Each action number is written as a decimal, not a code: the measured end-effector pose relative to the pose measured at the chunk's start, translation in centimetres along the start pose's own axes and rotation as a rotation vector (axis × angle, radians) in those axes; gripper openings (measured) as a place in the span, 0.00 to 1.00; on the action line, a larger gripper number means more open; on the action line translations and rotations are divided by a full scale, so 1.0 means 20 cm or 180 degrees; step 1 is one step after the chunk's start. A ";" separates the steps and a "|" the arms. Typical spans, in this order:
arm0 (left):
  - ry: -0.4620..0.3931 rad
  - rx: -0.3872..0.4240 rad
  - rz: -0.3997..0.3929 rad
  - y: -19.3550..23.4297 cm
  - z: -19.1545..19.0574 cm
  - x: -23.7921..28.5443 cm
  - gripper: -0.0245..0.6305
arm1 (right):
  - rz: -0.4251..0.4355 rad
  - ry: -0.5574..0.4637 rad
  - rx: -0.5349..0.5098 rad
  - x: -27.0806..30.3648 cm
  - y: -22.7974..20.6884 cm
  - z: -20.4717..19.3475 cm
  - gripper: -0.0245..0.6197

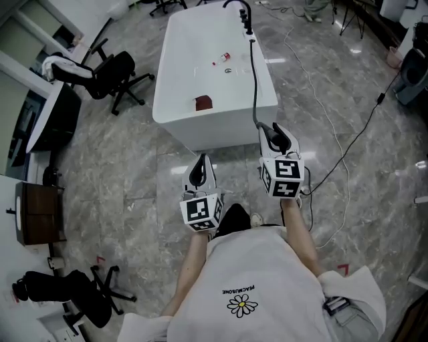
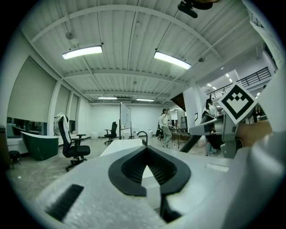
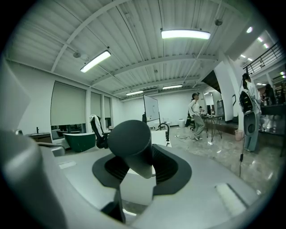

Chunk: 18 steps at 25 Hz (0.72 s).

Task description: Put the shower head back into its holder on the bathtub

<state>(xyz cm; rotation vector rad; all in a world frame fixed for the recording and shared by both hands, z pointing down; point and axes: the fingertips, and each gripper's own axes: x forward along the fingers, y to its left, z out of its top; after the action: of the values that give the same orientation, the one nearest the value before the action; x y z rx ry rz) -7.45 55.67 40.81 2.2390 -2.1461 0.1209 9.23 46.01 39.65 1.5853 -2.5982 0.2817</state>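
Observation:
The white bathtub (image 1: 200, 73) stands ahead of me, with a black faucet fitting (image 1: 244, 15) at its far end. A black hose (image 1: 253, 80) runs from there along the right rim to the shower head (image 1: 271, 133). My right gripper (image 1: 277, 141) is shut on it just off the tub's near right corner. In the right gripper view the dark shower head (image 3: 132, 145) sits between the jaws of that gripper (image 3: 142, 167). My left gripper (image 1: 198, 172) is shut and empty in front of the tub's near end, and its jaws (image 2: 147, 172) meet with nothing between them.
A small red thing (image 1: 203, 102) and small bits (image 1: 224, 59) lie inside the tub. Black office chairs (image 1: 114, 77) stand to the left, another (image 1: 73, 294) at the lower left. Cables (image 1: 321, 100) trail over the marble floor on the right. People (image 3: 195, 117) stand far off.

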 end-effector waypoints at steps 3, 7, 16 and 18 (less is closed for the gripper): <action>0.0083 -0.0086 0.0115 0.13 -0.07 0.00 0.03 | 0.0011 0.0078 0.0034 0.09 0.03 -0.03 0.25; 0.0141 -0.0351 0.0115 0.30 -0.22 0.11 0.03 | 0.0044 0.0205 -0.0032 0.26 0.11 -0.11 0.25; 0.0117 -0.0657 -0.0488 0.35 -0.28 1.03 0.07 | -0.0142 0.0214 -0.0234 0.96 -0.04 0.07 0.25; 0.0085 -0.0716 -0.0602 0.43 -0.23 1.26 0.10 | -0.0162 0.0221 -0.0231 1.17 -0.04 0.17 0.25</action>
<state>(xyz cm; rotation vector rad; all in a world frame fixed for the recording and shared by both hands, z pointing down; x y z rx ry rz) -15.11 30.65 47.24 2.2772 -1.8198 -0.0913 -0.77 24.54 40.34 1.5857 -2.4831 0.2317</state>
